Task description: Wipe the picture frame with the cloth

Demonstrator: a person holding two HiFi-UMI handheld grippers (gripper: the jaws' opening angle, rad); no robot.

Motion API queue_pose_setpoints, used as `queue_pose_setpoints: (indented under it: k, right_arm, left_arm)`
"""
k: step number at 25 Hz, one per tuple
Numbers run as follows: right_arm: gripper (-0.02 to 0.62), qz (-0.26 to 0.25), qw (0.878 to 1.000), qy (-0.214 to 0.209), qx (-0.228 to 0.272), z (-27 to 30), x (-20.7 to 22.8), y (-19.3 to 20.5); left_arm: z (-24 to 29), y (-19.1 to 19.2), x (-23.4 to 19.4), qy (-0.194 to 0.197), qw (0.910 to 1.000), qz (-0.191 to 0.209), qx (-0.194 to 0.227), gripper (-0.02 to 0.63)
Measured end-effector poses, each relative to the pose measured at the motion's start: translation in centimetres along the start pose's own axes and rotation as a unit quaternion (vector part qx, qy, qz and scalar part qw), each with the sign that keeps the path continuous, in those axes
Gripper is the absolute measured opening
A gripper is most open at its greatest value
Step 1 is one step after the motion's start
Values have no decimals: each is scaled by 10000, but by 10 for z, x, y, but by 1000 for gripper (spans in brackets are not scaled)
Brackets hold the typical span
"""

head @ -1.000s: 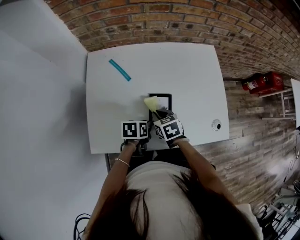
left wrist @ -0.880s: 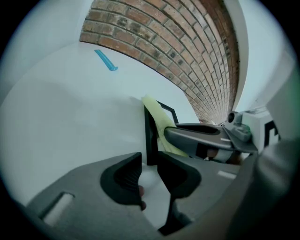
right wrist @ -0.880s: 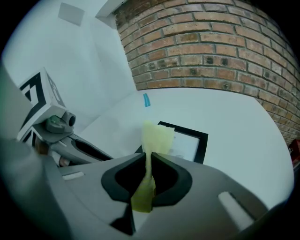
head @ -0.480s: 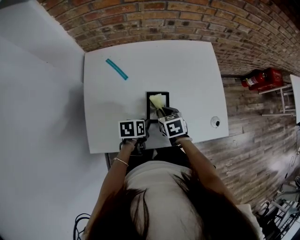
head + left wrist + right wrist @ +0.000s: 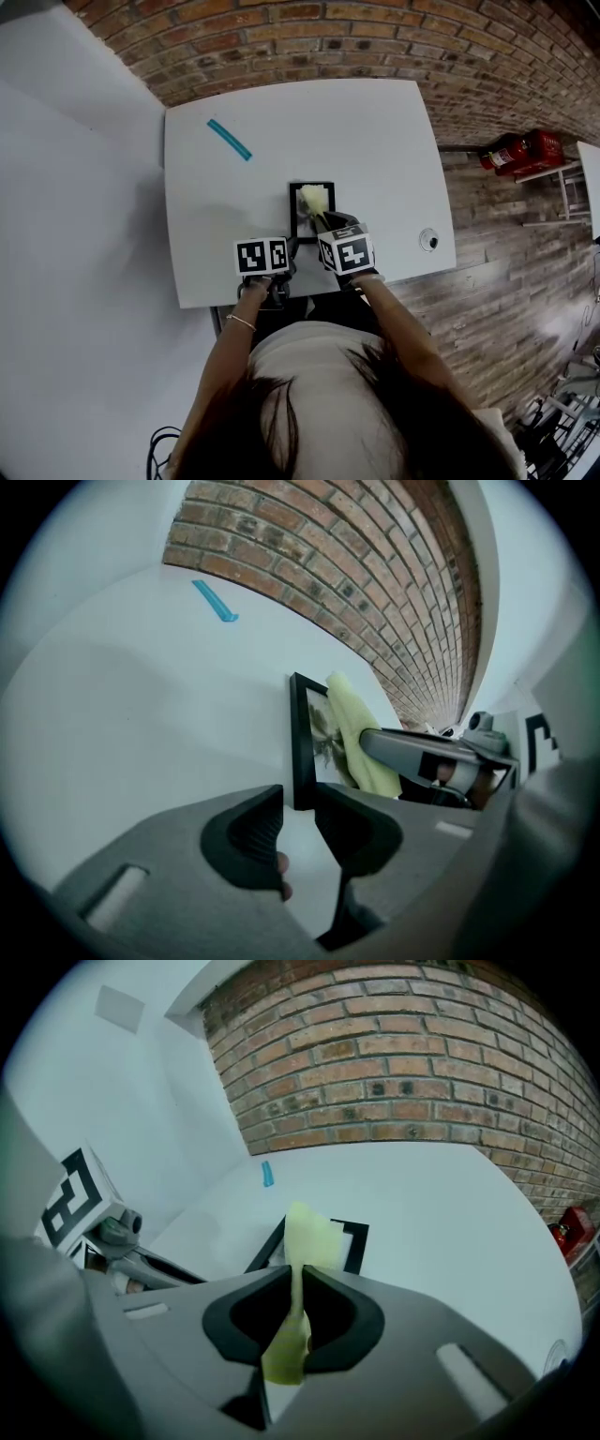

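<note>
A black picture frame lies flat on the white table near its front edge. My left gripper is shut on the frame's near left corner; in the left gripper view the black bar runs down between the jaws of that gripper. My right gripper is shut on a pale yellow cloth. The cloth sticks up from between the right gripper's jaws and rests on the frame's glass. The cloth hides much of the picture.
A teal strip lies at the table's far left. A small round object sits near the front right corner. A brick wall runs behind the table. Red fire extinguishers stand on the floor to the right.
My right gripper has carried the cloth to the right, from the frame's left edge onto its glass. The left gripper has stayed on the frame's corner.
</note>
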State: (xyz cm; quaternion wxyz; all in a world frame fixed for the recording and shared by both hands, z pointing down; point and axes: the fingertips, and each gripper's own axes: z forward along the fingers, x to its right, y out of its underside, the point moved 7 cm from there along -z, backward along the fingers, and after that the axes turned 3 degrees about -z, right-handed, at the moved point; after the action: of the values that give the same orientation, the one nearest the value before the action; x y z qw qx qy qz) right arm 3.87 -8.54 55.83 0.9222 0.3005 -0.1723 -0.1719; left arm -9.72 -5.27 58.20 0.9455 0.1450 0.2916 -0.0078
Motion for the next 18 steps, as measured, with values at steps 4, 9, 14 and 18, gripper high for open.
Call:
queue_pose_setpoints:
  k: [4,9,14,18]
  right_arm:
    - [38,-122,9994,-328,62,-2,-22,-3]
    - [37,-269,9978,-607,-82,3,-41,4]
    - [37,-85,9966,-770,-283,11,-41,12]
    - [37,-66,9967,-734,-346,15,-39,15]
  left_arm:
    - [0,0,1,-4,10000,-1,-8,107]
    - [0,-1,1,-2,10000,3,-28,107]
    - [1,0,1,4,10000,18,-35,107]
    - [2,0,0,8,10000,30,-28,107]
